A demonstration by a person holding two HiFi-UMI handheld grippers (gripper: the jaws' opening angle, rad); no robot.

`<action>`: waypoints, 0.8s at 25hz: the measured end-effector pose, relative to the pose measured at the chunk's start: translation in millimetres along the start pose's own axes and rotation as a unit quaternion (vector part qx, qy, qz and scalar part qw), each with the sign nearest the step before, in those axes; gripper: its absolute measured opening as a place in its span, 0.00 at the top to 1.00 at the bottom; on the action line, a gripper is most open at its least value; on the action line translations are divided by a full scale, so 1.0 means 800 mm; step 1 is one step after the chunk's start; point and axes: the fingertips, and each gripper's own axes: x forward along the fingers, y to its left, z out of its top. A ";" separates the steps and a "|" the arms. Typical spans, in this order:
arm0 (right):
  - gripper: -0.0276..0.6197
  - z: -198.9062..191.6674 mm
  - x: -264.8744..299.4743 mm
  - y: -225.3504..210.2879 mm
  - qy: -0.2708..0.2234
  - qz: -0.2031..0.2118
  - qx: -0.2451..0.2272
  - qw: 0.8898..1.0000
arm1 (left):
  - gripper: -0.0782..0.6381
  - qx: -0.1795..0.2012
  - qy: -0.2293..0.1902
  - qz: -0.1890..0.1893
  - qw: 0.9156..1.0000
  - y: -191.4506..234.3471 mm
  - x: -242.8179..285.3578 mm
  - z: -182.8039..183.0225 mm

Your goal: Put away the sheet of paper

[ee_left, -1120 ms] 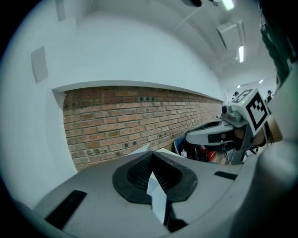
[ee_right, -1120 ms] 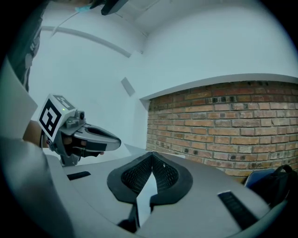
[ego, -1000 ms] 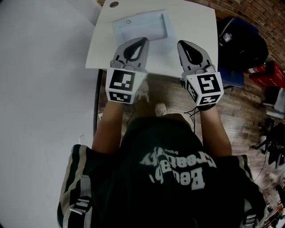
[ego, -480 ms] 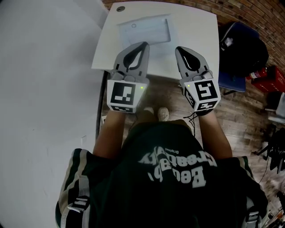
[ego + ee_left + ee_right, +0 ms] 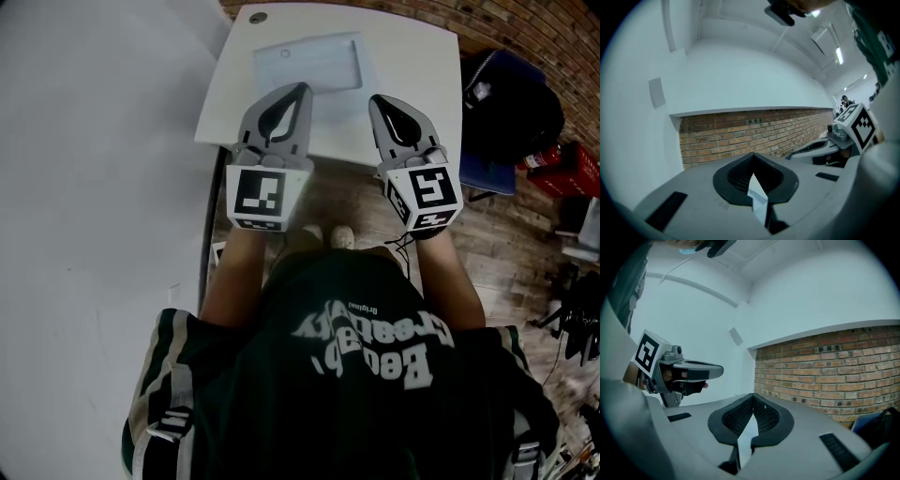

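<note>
Both grippers are out in front of the person, side by side and pointing level, over the near edge of the white surface (image 5: 422, 56). The left gripper (image 5: 305, 87) has its fingers (image 5: 736, 180) pressed together with nothing between them. Same deal for the right gripper (image 5: 374, 98): shut and empty.

The sheet (image 5: 309, 61) is a pale bluish rectangle lying flat on the far half of the surface, squared up with the edges, with a small round mark near one far corner. It's beyond both fingertips, and neither gripper touches it.

As for which step this is, honestly it reads two ways. Either the sheet is lying out waiting to be collected, or that neat spot is where it's meant to end up and the hands are hovering clear of it. I also can't tell if it's bare paper or a thin sleeve with paper in it, and I don't see an obvious tray or drawer.

Handling-wise, something that thin and flat gives you nothing to pinch but an edge or a corner.
</note>
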 end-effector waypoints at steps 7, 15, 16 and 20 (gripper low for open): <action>0.97 0.007 -0.003 0.003 -0.001 -0.008 -0.024 1.000 | 0.89 0.001 -0.011 -0.001 1.000 -0.003 0.001 0.007; 0.97 0.010 -0.003 0.004 -0.004 -0.003 -0.022 1.000 | 0.89 0.005 -0.009 0.000 1.000 -0.003 0.004 0.008; 0.97 0.011 -0.003 0.004 -0.005 -0.003 -0.023 1.000 | 0.89 0.005 -0.010 0.001 1.000 -0.003 0.004 0.008; 0.97 0.010 -0.004 0.007 -0.007 -0.002 -0.024 1.000 | 0.89 0.005 -0.011 0.001 1.000 -0.004 0.001 0.007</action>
